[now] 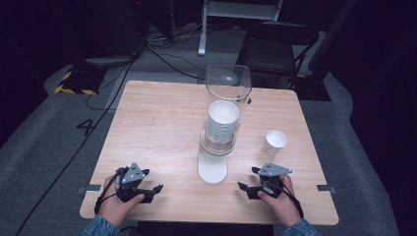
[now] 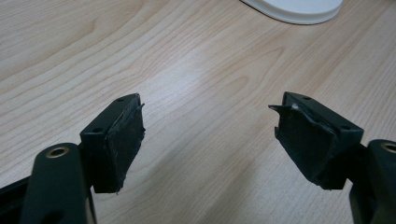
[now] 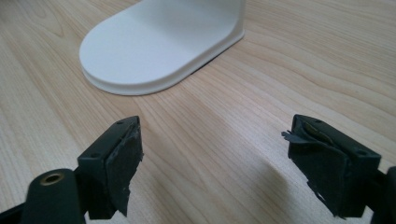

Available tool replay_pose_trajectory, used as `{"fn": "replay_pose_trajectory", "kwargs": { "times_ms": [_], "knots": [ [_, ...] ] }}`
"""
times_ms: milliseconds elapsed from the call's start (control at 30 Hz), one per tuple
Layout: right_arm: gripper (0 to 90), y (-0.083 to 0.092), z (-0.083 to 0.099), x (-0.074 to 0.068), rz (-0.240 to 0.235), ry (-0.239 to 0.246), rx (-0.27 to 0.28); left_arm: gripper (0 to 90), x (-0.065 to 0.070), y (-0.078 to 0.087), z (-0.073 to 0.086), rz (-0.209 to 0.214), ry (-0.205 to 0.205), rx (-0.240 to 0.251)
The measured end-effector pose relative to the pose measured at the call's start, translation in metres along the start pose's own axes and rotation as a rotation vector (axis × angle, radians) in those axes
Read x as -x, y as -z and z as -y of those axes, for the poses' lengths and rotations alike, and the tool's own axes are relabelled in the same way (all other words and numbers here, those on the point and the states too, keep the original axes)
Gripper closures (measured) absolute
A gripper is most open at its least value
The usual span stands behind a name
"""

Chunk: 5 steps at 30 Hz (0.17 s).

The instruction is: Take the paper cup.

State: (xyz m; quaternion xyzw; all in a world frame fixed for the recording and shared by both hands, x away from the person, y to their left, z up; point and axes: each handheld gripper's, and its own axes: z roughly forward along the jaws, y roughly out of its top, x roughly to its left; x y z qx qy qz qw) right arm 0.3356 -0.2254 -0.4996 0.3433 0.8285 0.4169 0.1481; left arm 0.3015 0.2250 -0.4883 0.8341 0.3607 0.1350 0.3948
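A tall clear plastic cup dispenser [image 1: 220, 132], loaded with a stack of white paper cups [image 1: 222, 120], stands on its white rounded base [image 1: 213, 168] at the middle of the pale wooden table [image 1: 157, 123]. A single white paper cup [image 1: 274, 142] sits apart to its right. The left gripper [image 1: 156, 188] and right gripper [image 1: 243, 186] rest near the table's front edge on either side of the base, jaws spread wide and holding nothing. No handling appears under way; likely next, the right gripper must reach forward for the loose cup.

Left gripper [image 2: 208, 135], jaws apart, over table [image 2: 187, 70]
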Motion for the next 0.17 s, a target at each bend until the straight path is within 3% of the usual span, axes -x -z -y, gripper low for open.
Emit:
{"fn": "replay_pose_trajectory", "kwargs": {
  "times_ms": [167],
  "knots": [
    [18.2, -0.0009, 0.0002, 0.0002, 0.004, 0.004, -0.002, 23.2, -0.0009, 0.0005, 0.0001, -0.005, 0.002, -0.003]
  ]
}}
